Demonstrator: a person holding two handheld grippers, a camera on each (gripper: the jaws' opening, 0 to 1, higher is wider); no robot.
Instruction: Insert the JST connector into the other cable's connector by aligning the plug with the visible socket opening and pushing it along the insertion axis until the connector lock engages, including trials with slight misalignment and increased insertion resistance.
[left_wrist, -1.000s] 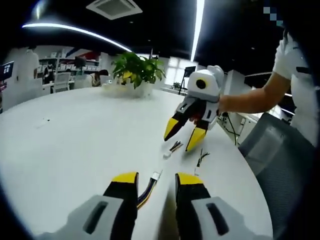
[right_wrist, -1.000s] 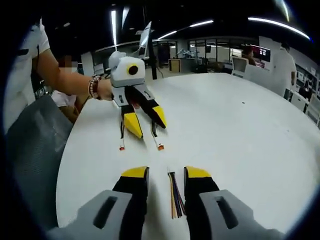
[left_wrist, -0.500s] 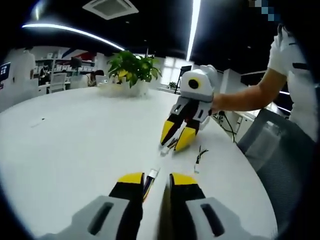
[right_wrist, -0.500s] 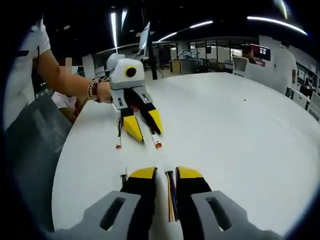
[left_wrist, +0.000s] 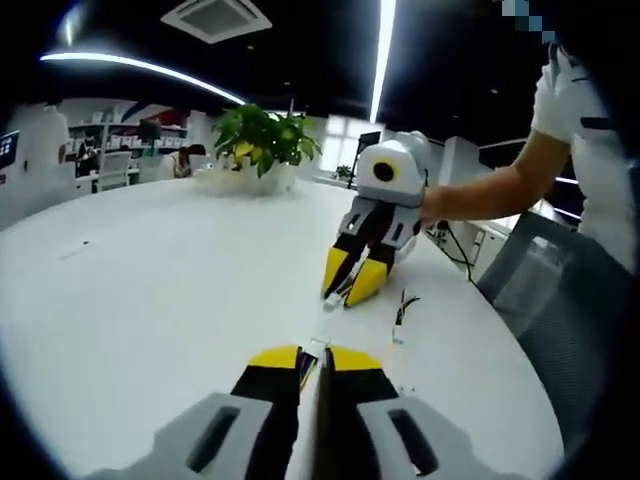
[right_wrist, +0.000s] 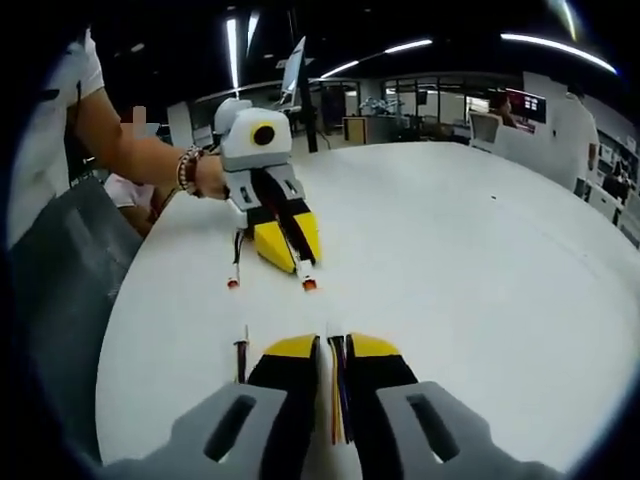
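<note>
Left gripper view rides low over the table (left_wrist: 150, 290), looking forward along its own jaws; the right gripper (left_wrist: 350, 285) stands ahead, slightly right, facing back. Right gripper view looks the opposite way, the left gripper (right_wrist: 285, 245) ahead, slightly left. Both views share the table strip between the grippers.

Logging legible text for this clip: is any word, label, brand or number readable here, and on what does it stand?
None can be read.
Wall screen in the right gripper view: bright marks, too blurred.
Left gripper, right gripper, table and cables: no print shows.
</note>
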